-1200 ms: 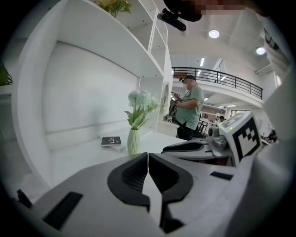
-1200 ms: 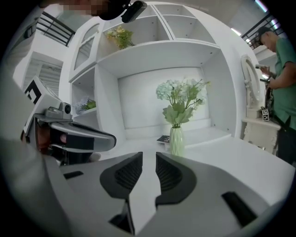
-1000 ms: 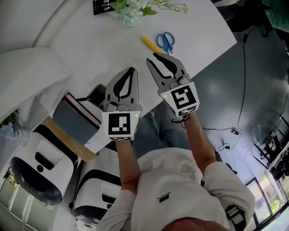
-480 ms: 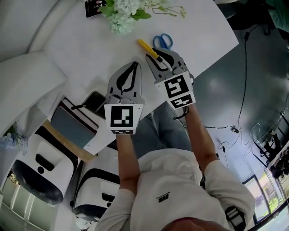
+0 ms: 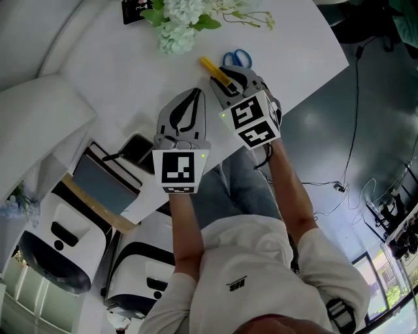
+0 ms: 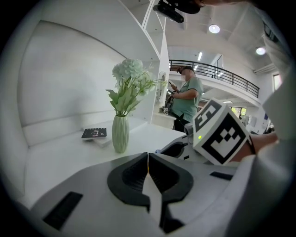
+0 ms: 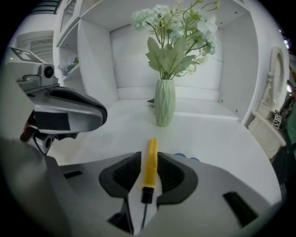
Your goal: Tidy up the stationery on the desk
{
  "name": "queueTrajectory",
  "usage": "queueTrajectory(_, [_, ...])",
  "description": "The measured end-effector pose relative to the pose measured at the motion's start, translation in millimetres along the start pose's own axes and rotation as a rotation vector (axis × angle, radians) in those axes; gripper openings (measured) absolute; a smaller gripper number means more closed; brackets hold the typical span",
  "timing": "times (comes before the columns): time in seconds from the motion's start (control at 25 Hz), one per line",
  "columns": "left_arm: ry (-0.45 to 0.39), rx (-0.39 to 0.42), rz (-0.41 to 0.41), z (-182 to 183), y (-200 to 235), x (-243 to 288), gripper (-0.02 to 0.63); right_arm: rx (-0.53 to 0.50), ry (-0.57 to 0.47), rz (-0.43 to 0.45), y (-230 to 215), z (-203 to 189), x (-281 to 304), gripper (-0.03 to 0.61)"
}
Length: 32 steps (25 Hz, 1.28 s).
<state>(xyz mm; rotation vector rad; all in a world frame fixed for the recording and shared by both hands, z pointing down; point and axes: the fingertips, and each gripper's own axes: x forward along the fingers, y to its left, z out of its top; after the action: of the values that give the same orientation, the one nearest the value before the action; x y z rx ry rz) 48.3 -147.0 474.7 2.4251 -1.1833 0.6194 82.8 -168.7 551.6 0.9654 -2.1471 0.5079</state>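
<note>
A yellow-handled tool (image 5: 210,65) with a thin dark tip lies on the white desk (image 5: 117,72), next to blue-handled scissors (image 5: 236,59). My right gripper (image 5: 219,75) is tipped down over the tool's near end. In the right gripper view the yellow handle (image 7: 150,162) runs along the gap of the right gripper (image 7: 149,159). Those jaws have just been opening, and they stand open around the handle without pressing it. The scissors' blue loops (image 7: 185,158) peek over the right jaw. My left gripper (image 5: 189,96) hovers beside it, shut and empty (image 6: 148,157).
A pale green vase of flowers (image 5: 179,26) stands at the back of the desk, with a black booklet (image 5: 134,10) beside it. A phone (image 5: 134,147) and a grey notebook (image 5: 104,173) lie at the near left edge. A person (image 6: 187,99) stands far off.
The right gripper has tipped downward and come down over the yellow tool's near end, now covering part of it. The left gripper has edged a little forward.
</note>
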Motion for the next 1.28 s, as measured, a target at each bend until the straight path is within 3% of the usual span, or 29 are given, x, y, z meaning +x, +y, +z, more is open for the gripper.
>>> queueTrajectory(0.2, [0.002, -0.010, 0.011, -1, 4, -1, 0.000, 0.000, 0.071, 0.017, 0, -9, 11, 0.095])
queueTrajectory(0.32, [0.003, -0.014, 0.018, -2, 6, -4, 0.000, -0.004, 0.082, 0.008, -1, -11, 14, 0.060])
queueTrajectory(0.76, [-0.022, -0.023, 0.038, 3, 13, -25, 0.000, 0.007, -0.032, -0.003, 15, 12, -13, 0.058])
queueTrajectory(1.28, [-0.058, -0.043, 0.091, 9, 29, -78, 0.000, -0.045, -0.165, 0.050, 73, 55, -51, 0.057])
